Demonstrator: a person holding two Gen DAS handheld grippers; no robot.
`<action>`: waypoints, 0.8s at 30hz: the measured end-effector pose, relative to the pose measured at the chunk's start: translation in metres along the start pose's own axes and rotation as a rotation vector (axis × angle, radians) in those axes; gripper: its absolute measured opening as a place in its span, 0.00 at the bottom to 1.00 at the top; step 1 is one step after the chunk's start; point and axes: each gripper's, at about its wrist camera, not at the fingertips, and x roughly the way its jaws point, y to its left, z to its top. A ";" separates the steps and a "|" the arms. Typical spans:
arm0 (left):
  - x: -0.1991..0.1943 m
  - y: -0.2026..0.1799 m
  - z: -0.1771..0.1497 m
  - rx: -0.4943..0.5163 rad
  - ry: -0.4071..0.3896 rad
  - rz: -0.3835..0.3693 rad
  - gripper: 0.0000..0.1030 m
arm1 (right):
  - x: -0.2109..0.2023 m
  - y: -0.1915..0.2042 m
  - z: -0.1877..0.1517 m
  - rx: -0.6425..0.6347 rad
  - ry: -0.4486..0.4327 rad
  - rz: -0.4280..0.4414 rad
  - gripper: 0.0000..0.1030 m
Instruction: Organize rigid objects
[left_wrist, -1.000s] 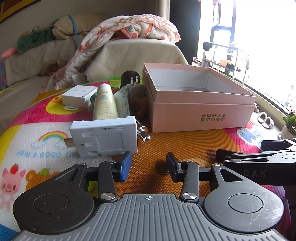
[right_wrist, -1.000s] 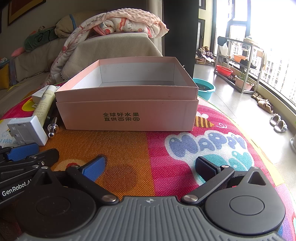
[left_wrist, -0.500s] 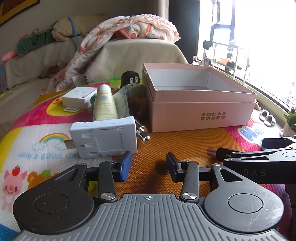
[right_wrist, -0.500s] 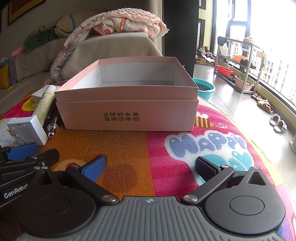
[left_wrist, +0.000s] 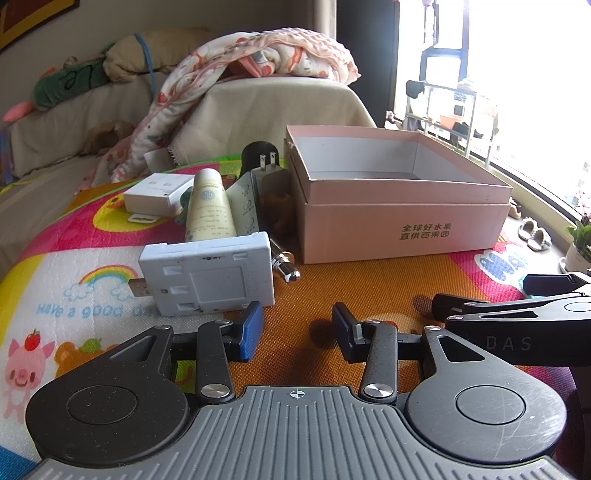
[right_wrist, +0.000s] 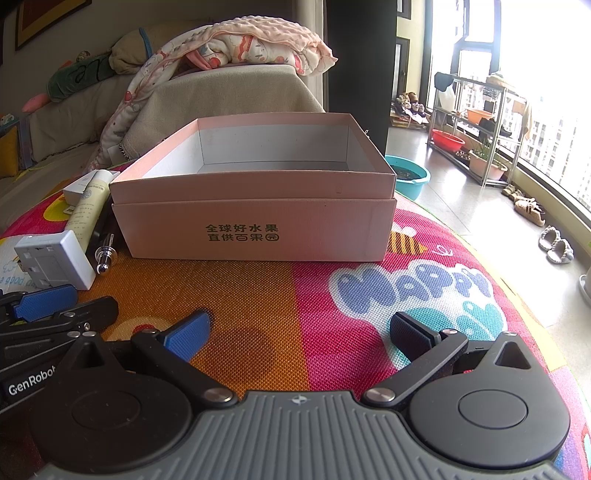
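Note:
An open pink cardboard box (left_wrist: 402, 225) (right_wrist: 255, 229) stands on the colourful play mat; its inside looks empty. Left of it lie a white plastic block with a USB plug (left_wrist: 208, 275) (right_wrist: 53, 262), a cream tube (left_wrist: 208, 205) (right_wrist: 88, 205), a metal stopper (left_wrist: 284, 264) (right_wrist: 105, 254), a white charger (left_wrist: 157, 194), a plug adapter (left_wrist: 267, 173) and a pale sachet (left_wrist: 245, 206). My left gripper (left_wrist: 297, 328) is open and empty, just in front of the white block. My right gripper (right_wrist: 297, 332) is wide open and empty, in front of the box.
A sofa with a blanket (left_wrist: 258, 55) and plush toys stands behind the mat. The mat's right edge drops to a tiled floor with slippers (right_wrist: 554, 243), a teal basin (right_wrist: 408, 177) and a plant rack (right_wrist: 476, 136) by the window. The right gripper's finger (left_wrist: 517, 321) lies at the left view's right.

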 end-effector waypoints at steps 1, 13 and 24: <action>0.000 0.000 0.000 0.002 0.000 0.001 0.45 | -0.001 -0.002 -0.001 0.001 0.000 0.001 1.00; -0.017 0.013 -0.003 -0.019 -0.030 -0.063 0.39 | 0.004 -0.005 0.008 -0.043 0.065 0.046 1.00; -0.037 0.081 0.048 -0.047 -0.179 -0.030 0.39 | 0.004 -0.005 0.012 -0.072 0.100 0.067 1.00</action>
